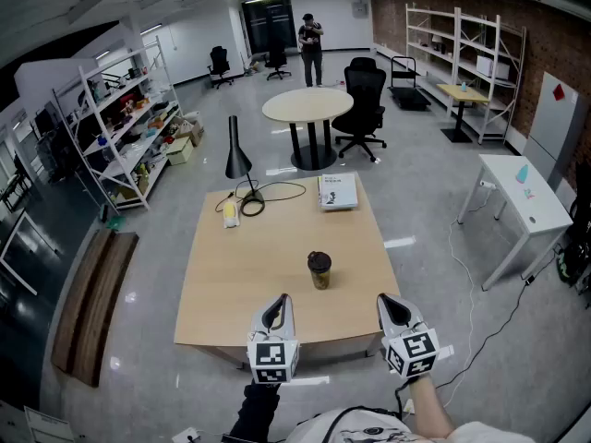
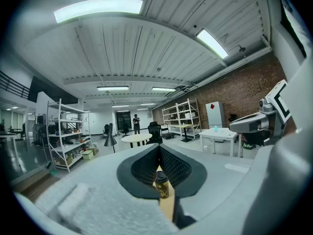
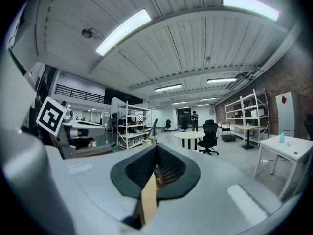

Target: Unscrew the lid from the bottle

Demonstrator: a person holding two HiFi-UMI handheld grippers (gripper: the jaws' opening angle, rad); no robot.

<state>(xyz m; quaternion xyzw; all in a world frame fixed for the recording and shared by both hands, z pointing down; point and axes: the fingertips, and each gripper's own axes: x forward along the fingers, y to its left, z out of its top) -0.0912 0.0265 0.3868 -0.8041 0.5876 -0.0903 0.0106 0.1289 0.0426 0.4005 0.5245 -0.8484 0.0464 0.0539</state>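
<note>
- The bottle [image 1: 319,272] stands upright near the middle of the wooden surface [image 1: 231,284], its dark lid [image 1: 319,259] on. The left gripper view shows its body golden-brown.
- The left hand-held gripper [image 1: 280,301] and the right hand-held gripper [image 1: 384,301] hover at the near edge. Both have their jaws pressed together, hold nothing and are clear of the bottle.
- A book [image 1: 338,192], a black lamp [image 1: 236,160] and a cable [image 1: 282,192] sit at the far edge.

Matt pale wood table [image 1: 249,275], glossy grey floor [image 1: 434,192], black-lidded bottle [image 1: 319,270].
</note>
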